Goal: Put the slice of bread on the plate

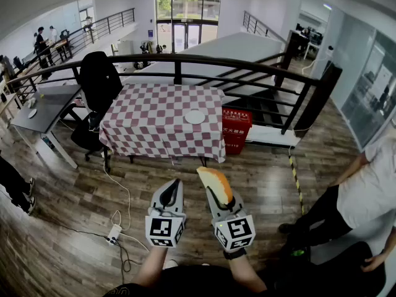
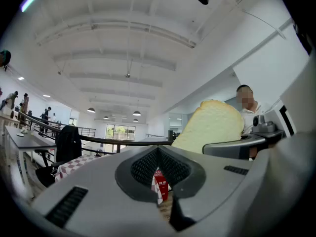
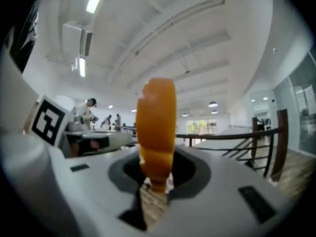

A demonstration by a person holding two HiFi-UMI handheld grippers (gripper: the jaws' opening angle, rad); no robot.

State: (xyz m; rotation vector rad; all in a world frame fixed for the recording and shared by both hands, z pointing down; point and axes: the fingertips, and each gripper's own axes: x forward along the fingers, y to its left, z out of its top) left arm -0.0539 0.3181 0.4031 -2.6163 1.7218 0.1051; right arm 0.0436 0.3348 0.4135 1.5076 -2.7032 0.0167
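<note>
My right gripper (image 1: 215,198) is shut on a slice of bread (image 1: 216,184) with an orange-brown crust, held on edge above the wooden floor. In the right gripper view the bread (image 3: 157,127) stands upright between the jaws of that gripper (image 3: 157,180). My left gripper (image 1: 175,189) hangs just left of it, jaws together and empty. From the left gripper (image 2: 159,184) view the bread's pale face (image 2: 217,125) shows at the right. The white plate (image 1: 195,117) lies far ahead on a table with a red-and-white checked cloth (image 1: 154,125).
A red box (image 1: 236,129) stands at the table's right end. A black railing (image 1: 247,64) runs behind the table. A black chair (image 1: 99,79) and grey desk (image 1: 46,107) stand at the left. A person (image 1: 365,190) stands at the right. A power strip (image 1: 113,232) and cables lie on the floor.
</note>
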